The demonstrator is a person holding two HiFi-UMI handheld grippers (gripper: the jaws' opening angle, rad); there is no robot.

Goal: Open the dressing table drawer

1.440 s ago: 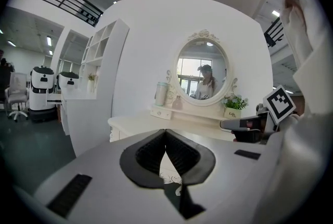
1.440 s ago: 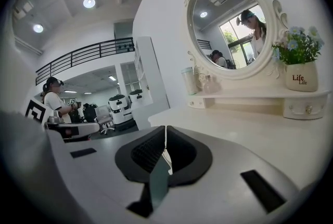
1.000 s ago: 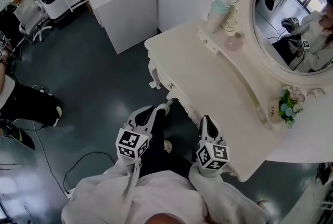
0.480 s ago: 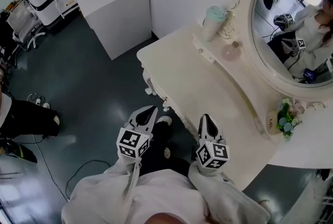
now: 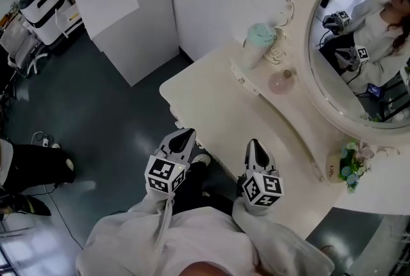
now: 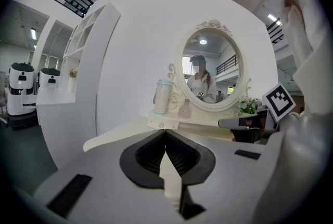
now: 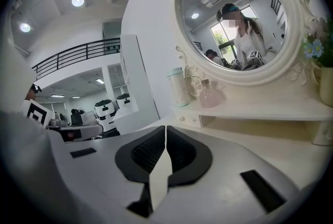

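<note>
both shut and empty, the left hand-held gripper [image 5: 186,134] and right hand-held gripper [image 5: 255,144] hover at the one table's [image 5: 211,98] front edge, open floor [image 5: 96,114] leftward.

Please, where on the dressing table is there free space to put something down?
The tabletop is bare from its front edge to the raised shelf. Crowded: the shelf's left end with mint cup and pink bottle, its right end with flower pot.

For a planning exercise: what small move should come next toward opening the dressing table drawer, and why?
Probably open the right tool and lower it toward the front of the table; it and the left tool are shut on nothing, not yet at a handle.
</note>
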